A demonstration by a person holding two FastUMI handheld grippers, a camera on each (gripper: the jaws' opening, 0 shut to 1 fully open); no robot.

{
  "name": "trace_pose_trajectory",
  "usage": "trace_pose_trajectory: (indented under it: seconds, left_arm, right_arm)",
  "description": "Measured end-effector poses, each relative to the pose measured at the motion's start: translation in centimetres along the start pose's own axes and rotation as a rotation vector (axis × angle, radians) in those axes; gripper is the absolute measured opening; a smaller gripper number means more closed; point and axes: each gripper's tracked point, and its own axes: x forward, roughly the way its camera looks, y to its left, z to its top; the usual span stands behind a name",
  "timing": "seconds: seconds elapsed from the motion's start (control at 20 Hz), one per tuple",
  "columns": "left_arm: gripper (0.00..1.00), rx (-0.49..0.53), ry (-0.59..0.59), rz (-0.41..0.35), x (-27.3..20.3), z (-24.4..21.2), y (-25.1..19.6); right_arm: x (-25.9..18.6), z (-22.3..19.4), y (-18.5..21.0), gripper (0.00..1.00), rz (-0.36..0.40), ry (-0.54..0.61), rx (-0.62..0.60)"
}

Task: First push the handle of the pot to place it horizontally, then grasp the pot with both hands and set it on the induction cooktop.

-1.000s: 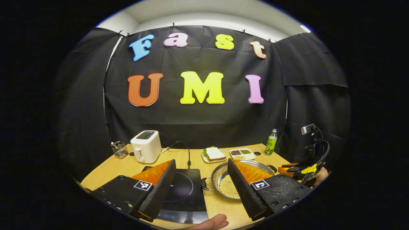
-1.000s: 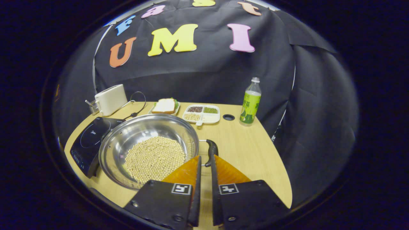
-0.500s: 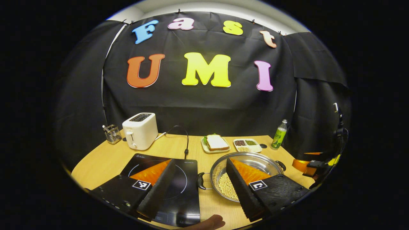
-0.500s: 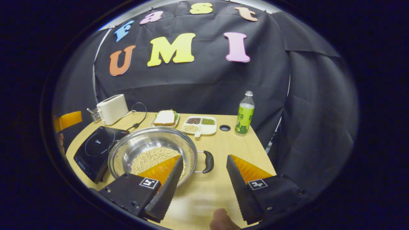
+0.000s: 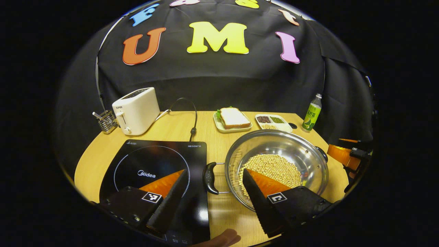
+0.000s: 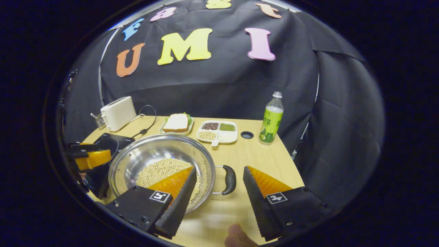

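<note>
A steel pot holding yellow beans stands on the wooden table, right of the black induction cooktop. Its left black handle lies between the spread fingers of my left gripper, which is open, one finger over the cooktop, the other over the pot. My right gripper is open as well, and the pot's right handle sits in its gap, untouched. The right gripper appears at the far right of the left gripper view, and the left gripper at the left of the right gripper view.
At the back stand a white toaster, a wire holder, a sandwich on a plate, a divided dish of beans and a green bottle. A black cord runs to the cooktop. A fingertip shows at the near edge.
The right gripper went from shut beside the pot handle to open around it. The left gripper came lower and closer, so the pot's left handle now lies between its fingers.
</note>
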Motion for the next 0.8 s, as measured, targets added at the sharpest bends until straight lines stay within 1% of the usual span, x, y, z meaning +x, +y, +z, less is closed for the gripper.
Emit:
trace_pose_trajectory:
  seconds: [0.05,0.1,0.15,0.2,0.45,0.55,0.65,0.7,0.75,0.8]
  left_arm:
    - [0.96,0.000,0.011,-0.003,0.6,-0.3,-0.1]
    - [0.96,-0.003,0.017,-0.007,1.0,-0.4,-0.2]
    - [0.96,-0.008,0.019,-0.010,1.6,-0.4,-0.2]
    - [0.96,-0.012,0.025,-0.012,2.1,-0.5,-0.2]
    - [0.96,-0.024,0.065,-0.018,3.6,-1.6,-0.2]
    - [0.96,-0.025,0.081,-0.013,3.9,-2.1,-0.2]
    - [0.95,-0.015,0.074,-0.004,4.1,-2.0,0.0]
    - [0.94,-0.010,0.077,0.000,4.3,-2.0,0.0]
    - [0.84,-0.002,0.080,0.005,4.3,-2.1,0.1]
    - [0.94,0.005,0.084,0.011,4.3,-2.1,0.1]
  right_arm:
    - [0.8,-0.4,0.1,0.87,-0.001,0.014,0.000]
    - [1.6,-0.6,0.0,0.87,-0.005,0.027,-0.001]
    - [2.3,-1.0,-0.1,0.91,-0.012,0.040,0.000]
    - [3.0,-1.3,-0.2,0.87,-0.014,0.053,-0.005]
    - [5.7,-3.1,-1.4,0.87,-0.072,0.115,-0.019]
    - [6.1,-3.2,-1.2,0.88,-0.060,0.118,0.001]
    - [6.6,-3.2,-1.2,0.87,-0.056,0.117,-0.009]
    - [6.8,-3.2,-1.2,0.88,-0.056,0.120,-0.005]
    - [7.0,-3.3,-1.3,0.87,-0.055,0.121,0.006]
    - [7.2,-3.3,-1.2,0.92,-0.052,0.126,0.015]
